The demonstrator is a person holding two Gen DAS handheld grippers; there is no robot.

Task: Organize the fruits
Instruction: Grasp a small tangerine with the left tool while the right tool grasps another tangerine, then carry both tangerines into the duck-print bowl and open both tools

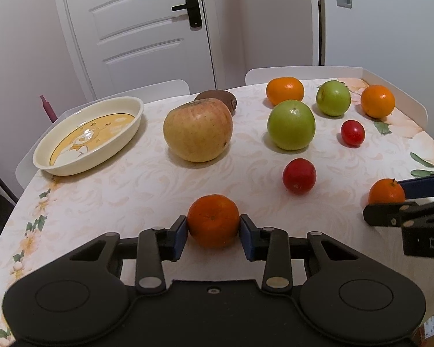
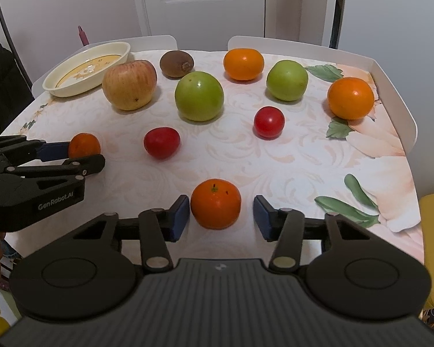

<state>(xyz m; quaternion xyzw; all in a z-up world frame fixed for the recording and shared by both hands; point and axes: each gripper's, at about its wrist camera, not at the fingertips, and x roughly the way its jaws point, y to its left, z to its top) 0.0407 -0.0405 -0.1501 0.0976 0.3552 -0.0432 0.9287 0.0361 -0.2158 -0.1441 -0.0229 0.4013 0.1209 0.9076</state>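
My left gripper (image 1: pixel 213 232) is shut on a dark orange tangerine (image 1: pixel 213 221) at the near left of the table; it shows in the right wrist view (image 2: pixel 84 145) too. My right gripper (image 2: pixel 221 211) is open around another tangerine (image 2: pixel 216 204); the left pad touches it and the right pad stands apart. That tangerine also appears in the left wrist view (image 1: pixel 386 192). A cream oval dish (image 1: pixel 88 136) sits empty at the far left. A large yellow-red apple (image 1: pixel 198 131), a kiwi (image 1: pixel 217 99), two green apples (image 1: pixel 291 124) (image 1: pixel 332 98), two oranges (image 1: pixel 285 89) (image 1: pixel 377 101) and two red tomatoes (image 1: pixel 299 175) (image 1: pixel 352 133) lie on the table.
The table (image 2: pixel 303 159) has a floral cloth and white chair backs (image 2: pixel 396 92) along its far and right edges. A white door (image 1: pixel 136 29) stands behind. A pink bottle top (image 1: pixel 47 108) shows past the dish.
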